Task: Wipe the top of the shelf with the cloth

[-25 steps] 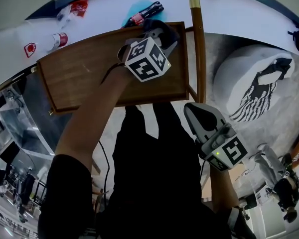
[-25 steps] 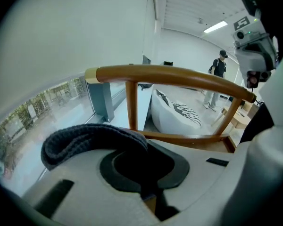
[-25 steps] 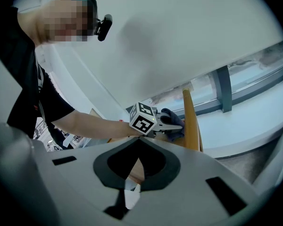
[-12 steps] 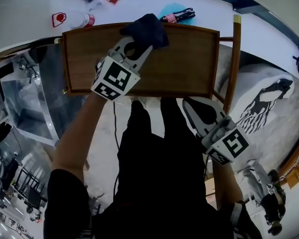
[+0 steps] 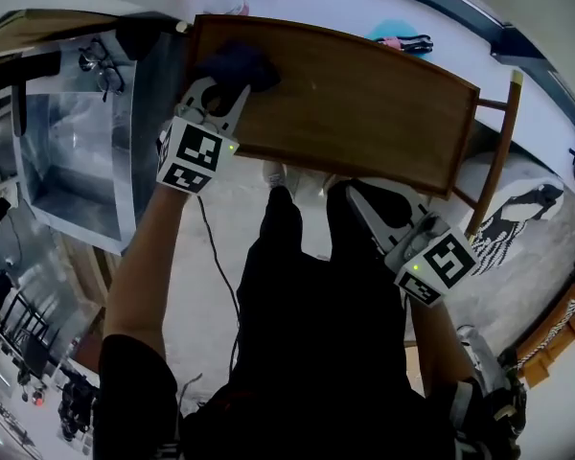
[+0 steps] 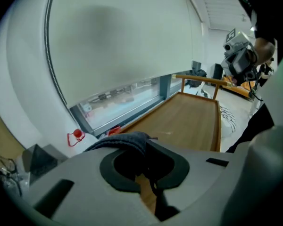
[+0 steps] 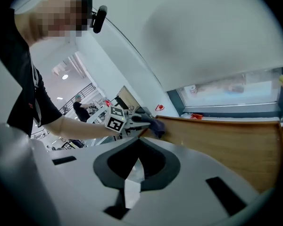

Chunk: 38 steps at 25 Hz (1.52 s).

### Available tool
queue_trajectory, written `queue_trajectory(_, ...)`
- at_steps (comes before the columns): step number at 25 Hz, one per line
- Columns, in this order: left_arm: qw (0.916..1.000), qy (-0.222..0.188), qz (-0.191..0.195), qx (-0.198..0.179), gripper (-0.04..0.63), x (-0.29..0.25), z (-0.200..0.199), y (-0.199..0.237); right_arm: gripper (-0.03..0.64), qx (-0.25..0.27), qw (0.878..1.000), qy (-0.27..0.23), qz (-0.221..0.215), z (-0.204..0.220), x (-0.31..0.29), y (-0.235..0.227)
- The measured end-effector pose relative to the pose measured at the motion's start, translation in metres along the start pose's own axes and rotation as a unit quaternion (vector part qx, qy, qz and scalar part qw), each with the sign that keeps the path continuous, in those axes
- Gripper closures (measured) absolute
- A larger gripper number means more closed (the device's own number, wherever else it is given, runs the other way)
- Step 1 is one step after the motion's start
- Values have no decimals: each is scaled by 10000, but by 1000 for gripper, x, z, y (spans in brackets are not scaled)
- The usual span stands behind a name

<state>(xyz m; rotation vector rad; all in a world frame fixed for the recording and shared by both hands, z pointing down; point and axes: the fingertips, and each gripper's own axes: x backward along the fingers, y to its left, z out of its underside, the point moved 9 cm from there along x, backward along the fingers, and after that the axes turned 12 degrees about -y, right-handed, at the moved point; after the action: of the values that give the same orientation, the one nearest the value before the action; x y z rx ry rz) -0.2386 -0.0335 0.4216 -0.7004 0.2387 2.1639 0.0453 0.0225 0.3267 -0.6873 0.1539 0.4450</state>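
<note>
The left hand-held gripper [image 5: 220,99] pinches the dark cloth [image 5: 235,65]. The cloth has slid along the shelf top [image 5: 364,113] to its left end, close to the edge. There is lots of open wood to the right. The right hand-held gripper [image 5: 359,199] hangs off the front edge, jaws pressed together, holding nothing.

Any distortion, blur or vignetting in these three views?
Head view: strong fisheye, the shelf top bows into a curve. Left gripper view: dark corners, the cloth is dark with little detail. Right gripper view: black vignette at right, mosaic patch upper left.
</note>
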Motion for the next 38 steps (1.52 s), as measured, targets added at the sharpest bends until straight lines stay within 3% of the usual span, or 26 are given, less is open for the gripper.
queue_trajectory(6, 9966, 719, -395, -92, 560, 31, 31, 26, 614, 71, 9999, 122, -27, -3, -29, 14)
queue_trajectory(15, 9809, 1671, 143, -989, 560, -14, 64, 22, 614, -15, 9994, 316, 101, 7, -38, 6)
queue_trajectory(27, 9756, 1822, 562, -1092, 560, -50, 61, 16, 614, -220, 9990, 233, 297, 13, -19, -15)
queue_trajectory(38, 9711, 1800, 1035, -1176, 561, -84, 38, -33, 614, -293, 9984, -3, 481, 12, 17, -26)
